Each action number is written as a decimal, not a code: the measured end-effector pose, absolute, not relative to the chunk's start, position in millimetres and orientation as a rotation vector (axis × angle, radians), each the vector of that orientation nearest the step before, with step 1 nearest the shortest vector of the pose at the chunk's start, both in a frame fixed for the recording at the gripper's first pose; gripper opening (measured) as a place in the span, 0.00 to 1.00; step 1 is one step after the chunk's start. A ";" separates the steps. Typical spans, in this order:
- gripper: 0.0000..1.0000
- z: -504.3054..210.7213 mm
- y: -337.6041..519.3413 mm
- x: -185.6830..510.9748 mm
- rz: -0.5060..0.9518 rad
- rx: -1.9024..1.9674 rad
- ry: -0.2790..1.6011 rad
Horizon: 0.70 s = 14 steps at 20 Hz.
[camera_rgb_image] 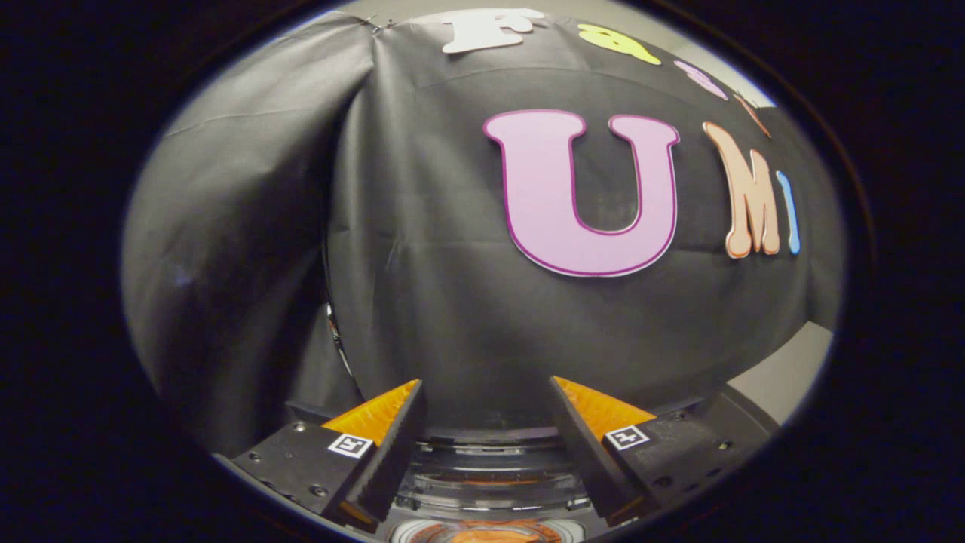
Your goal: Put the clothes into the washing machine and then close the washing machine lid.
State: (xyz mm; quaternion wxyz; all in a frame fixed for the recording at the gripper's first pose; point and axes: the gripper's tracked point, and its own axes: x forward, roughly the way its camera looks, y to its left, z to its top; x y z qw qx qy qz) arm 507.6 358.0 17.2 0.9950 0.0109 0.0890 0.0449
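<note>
Nearest the camera, the gripper [488,411] has its two fingers spread well apart, with nothing held between them. Going left to right: the left finger [392,445] angles inward, then comes the gap, then the right finger [584,445] mirrors it.

Low in the gap, under the finger roots, sits a round, clear, ringed surface with a dark rim [490,479], and below it a glimpse of something orange [482,534]. I take this for the washing machine's lid or opening, but so little of it shows that I cannot tell whether it is open or closed, or whether the orange patch is clothing inside. Beyond the fingers hangs the booth's black cloth wall [422,302], with a lighter wall strip [784,373] to the right.

So the task's thing lies below and between the fingers, very close in, while the gripper points forward over it toward the wall.

The risk from here, as I judge it, is that the machine is almost out of sight. Any downward reach would be guided by a sliver of view, and a finger could knock the rim or lid edge, or close on nothing.
</note>
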 end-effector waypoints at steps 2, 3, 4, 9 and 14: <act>0.97 10.0 351.7 522.3 0.059 0.003 0.199; 0.97 4.5 350.1 528.2 0.057 0.005 0.215; 0.97 -6.5 350.1 533.7 0.062 0.014 0.246; 0.99 -8.6 350.8 529.2 0.093 0.029 0.237; 0.99 -0.3 346.1 512.0 0.058 0.023 0.171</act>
